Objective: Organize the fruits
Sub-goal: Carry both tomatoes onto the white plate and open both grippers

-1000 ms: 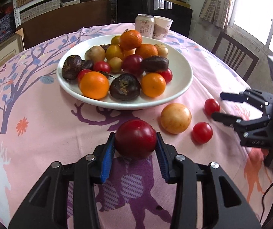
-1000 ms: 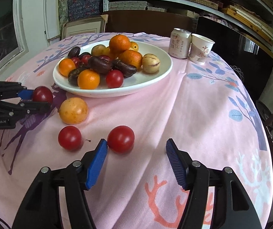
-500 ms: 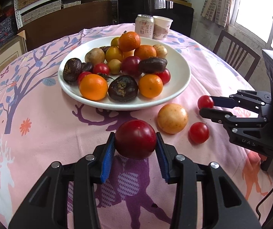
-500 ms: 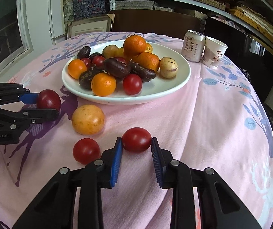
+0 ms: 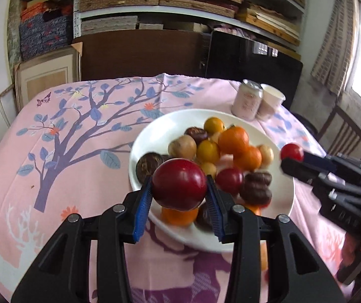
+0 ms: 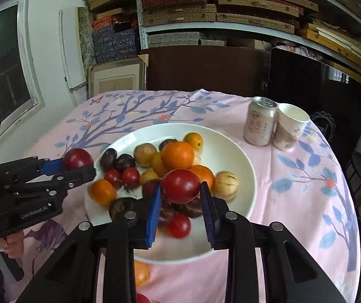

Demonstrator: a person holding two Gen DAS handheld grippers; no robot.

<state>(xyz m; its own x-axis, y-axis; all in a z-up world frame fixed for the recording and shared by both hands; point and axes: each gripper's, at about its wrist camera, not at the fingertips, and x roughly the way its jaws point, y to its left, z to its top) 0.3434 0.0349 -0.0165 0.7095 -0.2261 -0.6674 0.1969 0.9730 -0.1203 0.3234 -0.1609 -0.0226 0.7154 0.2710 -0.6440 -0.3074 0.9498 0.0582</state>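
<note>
- Left-wrist view gives us the pink tablecloth with its tree print, and on it the white plate, already heaped with fruit; most of the sorting looks done to us.
- On that plate we count oranges such as the top one, yellow fruits, brown-purple ones and small tomatoes, plus a pale striped fruit at the right edge of the heap.
- Our left gripper is clamped on a dark red plum, lifted clear of the cloth and hanging over the plate's near-left rim; we judge it is about to be set down.
- Our right gripper pinches a red tomato between its blue pads, raised above the near side of the heap, also not yet released.
- Below the plate's near rim, in the right-wrist view, we see a yellow-orange fruit lying on the cloth, half hidden by the gripper body, and a sliver of something red at the bottom edge; these two seem to be what is left for us to collect.
- A drink can and a paper cup stand touching each other beyond the plate, apart from the fruit.
- So by our reckoning: two pieces in the air to place, then two more on the cloth.
</note>
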